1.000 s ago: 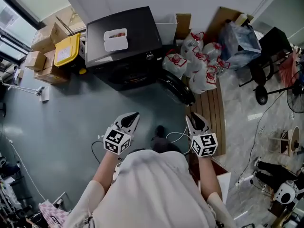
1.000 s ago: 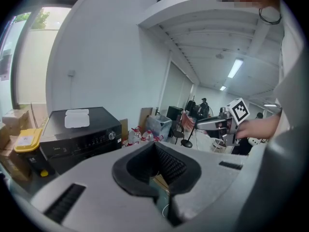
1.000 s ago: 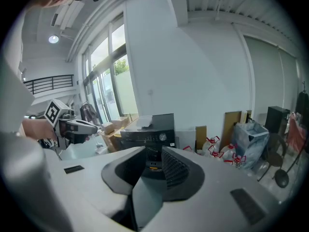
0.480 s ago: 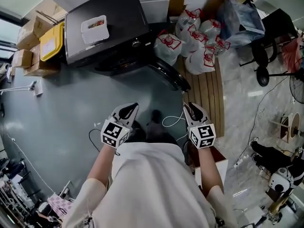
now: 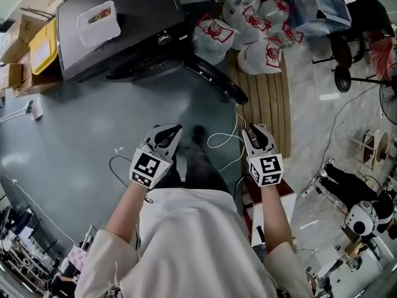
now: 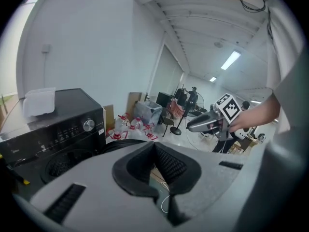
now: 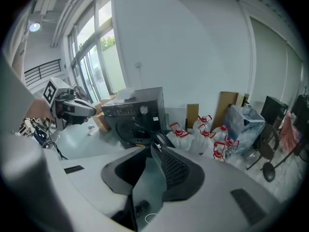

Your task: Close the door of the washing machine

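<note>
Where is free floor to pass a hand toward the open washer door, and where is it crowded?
The grey floor in front of the washing machine, left of its open door, is bare. Crowded right of the door: bagged bottles, wooden slats; a white cable trails near it.

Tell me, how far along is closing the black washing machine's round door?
Nothing looks done yet: the round door of the black washing machine stands swung open. In hand: neither the left gripper nor the right gripper holds anything; both hover over the grey floor, short of the machine. Left: reaching the door and pushing it shut.
</note>
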`<action>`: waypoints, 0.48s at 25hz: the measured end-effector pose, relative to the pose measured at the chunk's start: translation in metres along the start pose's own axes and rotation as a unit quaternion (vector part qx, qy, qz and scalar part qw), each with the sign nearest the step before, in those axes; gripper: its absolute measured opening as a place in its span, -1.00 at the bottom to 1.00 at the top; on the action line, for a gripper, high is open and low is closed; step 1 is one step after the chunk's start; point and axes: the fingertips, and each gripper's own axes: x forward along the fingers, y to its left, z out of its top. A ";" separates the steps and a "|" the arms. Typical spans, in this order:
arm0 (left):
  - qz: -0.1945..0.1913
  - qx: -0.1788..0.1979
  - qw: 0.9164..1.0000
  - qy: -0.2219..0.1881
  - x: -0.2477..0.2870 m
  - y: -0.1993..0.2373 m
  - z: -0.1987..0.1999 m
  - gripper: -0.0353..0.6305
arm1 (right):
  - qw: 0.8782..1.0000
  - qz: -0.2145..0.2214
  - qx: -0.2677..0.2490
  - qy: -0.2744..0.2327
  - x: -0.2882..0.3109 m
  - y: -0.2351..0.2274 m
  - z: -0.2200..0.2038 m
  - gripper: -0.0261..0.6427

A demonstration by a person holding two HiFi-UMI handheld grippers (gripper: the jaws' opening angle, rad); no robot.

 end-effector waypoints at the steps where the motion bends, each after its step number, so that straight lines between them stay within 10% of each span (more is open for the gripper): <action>1: -0.003 0.000 1.000 0.003 0.006 0.008 -0.003 -0.87 | 1.000 -0.002 -0.001 0.008 0.010 -0.003 -0.001 -0.57; 12: -0.025 -0.004 0.999 0.040 0.073 0.037 -0.068 -0.87 | 0.998 -0.016 -0.004 0.065 0.090 -0.049 -0.066 -0.57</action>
